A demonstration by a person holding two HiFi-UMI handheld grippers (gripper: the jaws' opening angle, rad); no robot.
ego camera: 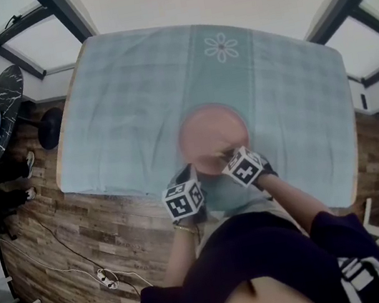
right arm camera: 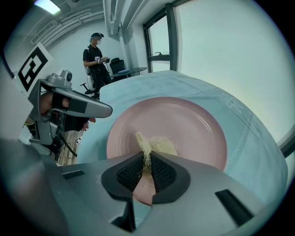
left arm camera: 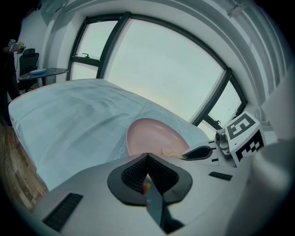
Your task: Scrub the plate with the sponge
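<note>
The right gripper is pinched narrow on a tuft of the sponge, a pale, stringy pad resting on the near part of the plate. The sponge looks light and soft. It will likely flatten and drag under pressure, so a deeper pinch across its middle seems safer than this thin edge hold.

The left gripper has its jaws drawn together, and a pink sliver between them appears to be the plate's near rim. The plate is pink, round and shallow, and lies flat on a pale blue cloth near the table's front edge. It is probably stiff, smooth and breakable, and may slide on the cloth unless it is held at the rim.

The two grippers sit close together and could knock each other. Well off, a person stands by a desk, and cables lie on the wood floor.
</note>
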